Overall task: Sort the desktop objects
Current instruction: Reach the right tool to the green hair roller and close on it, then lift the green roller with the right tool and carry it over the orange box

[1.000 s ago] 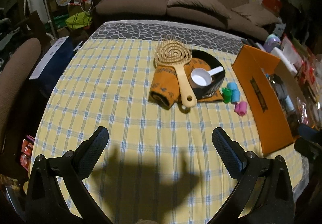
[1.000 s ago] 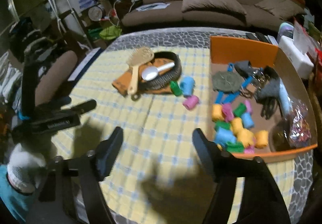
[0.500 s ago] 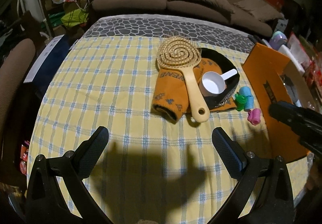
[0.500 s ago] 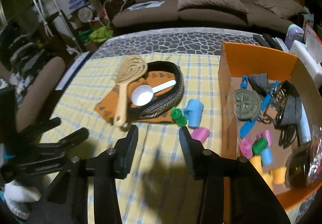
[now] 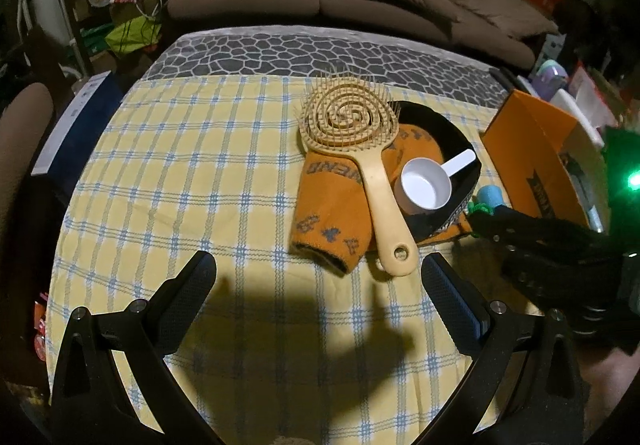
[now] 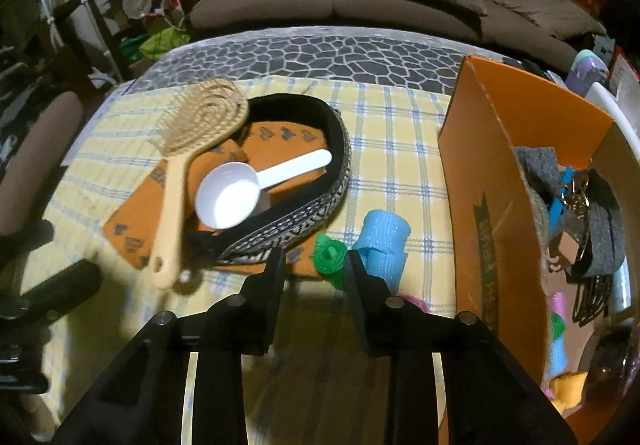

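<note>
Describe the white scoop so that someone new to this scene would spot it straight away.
Start at the yellow checked tablecloth and find the orange patterned cloth near its middle. On it lies a black patterned headband, looped into a ring. The white plastic measuring scoop sits inside that ring, right of the beige spiral hairbrush; it is the only white item.

Left gripper [image 5: 318,275] agape; right gripper [image 6: 314,263] narrowing, seemingly empty.

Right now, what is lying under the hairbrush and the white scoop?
The hairbrush lies on a folded orange cloth, its head overlapping the black headband. The white scoop sits on the headband's rim, over that cloth. Whatever lies beneath the cloth is covered.
</note>
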Demonstrator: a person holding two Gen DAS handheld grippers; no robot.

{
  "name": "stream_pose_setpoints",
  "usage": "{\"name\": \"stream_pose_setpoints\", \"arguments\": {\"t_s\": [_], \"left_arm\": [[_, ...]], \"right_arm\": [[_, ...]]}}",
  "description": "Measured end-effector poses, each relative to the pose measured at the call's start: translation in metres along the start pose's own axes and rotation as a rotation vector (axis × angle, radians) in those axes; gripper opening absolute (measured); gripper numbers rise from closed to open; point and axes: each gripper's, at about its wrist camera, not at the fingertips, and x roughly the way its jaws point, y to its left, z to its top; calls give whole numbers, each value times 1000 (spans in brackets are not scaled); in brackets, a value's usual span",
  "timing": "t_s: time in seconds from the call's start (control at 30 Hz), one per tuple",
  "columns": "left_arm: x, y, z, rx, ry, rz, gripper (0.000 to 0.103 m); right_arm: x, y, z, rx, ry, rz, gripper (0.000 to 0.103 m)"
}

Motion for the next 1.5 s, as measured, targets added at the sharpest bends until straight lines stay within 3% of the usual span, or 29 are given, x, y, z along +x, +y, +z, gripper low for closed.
{"name": "stream_pose_setpoints", "arguments": {"t_s": [0.07, 0.23, 0.43, 0.97, 1.27, 1.5], "left_arm": [[1, 2, -1, -8, 12, -12, 103], [0, 2, 0, -20, 18, -31, 103], [-3, -5, 0, 4, 11, -35, 103], [-4, -55, -5, 128, -8, -119, 101], [6, -93, -16, 197, 18, -187, 94], [14, -126, -25, 266, 24, -204, 77]], "right_arm": [[7, -1, -1, -9, 5, -24, 24], [18, -2, -2, -14, 9, -56, 23], [17, -5, -2, -16, 2, -42, 20], [-64, -24, 12, 81, -111, 140, 19], [-93, -46, 12, 102, -154, 180, 20], [-110, -67, 9, 123, -184, 190, 20]]}}
